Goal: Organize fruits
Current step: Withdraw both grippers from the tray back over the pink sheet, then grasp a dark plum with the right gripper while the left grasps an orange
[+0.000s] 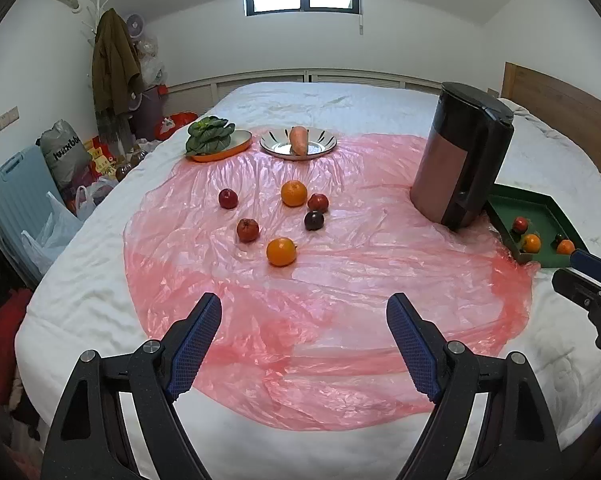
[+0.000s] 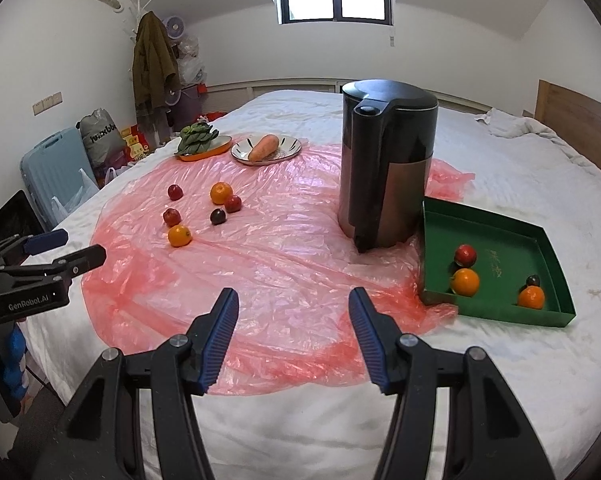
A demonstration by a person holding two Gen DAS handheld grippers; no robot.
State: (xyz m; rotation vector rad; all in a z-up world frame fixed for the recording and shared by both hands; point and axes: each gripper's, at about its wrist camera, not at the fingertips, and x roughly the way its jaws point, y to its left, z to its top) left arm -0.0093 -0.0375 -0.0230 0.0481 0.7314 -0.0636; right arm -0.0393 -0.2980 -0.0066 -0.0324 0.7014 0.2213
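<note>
Nearest orange [image 1: 281, 252] sits dead ahead of the left hand-held gripper [image 1: 304, 344], jaws apart and empty. The right hand-held gripper [image 2: 293, 336], also apart, is closer to the green tray [image 2: 500, 312].

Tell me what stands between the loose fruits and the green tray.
A dark kettle stands there on the pink plastic sheet, clearest in the right wrist view.

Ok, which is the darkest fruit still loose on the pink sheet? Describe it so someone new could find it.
Start at the pink plastic sheet on the bed, left of the tall black kettle. Six fruits lie in a cluster there; look just below the red fruit beside the farther orange. The dark plum is the only purplish-black one; the others are red or orange.
</note>
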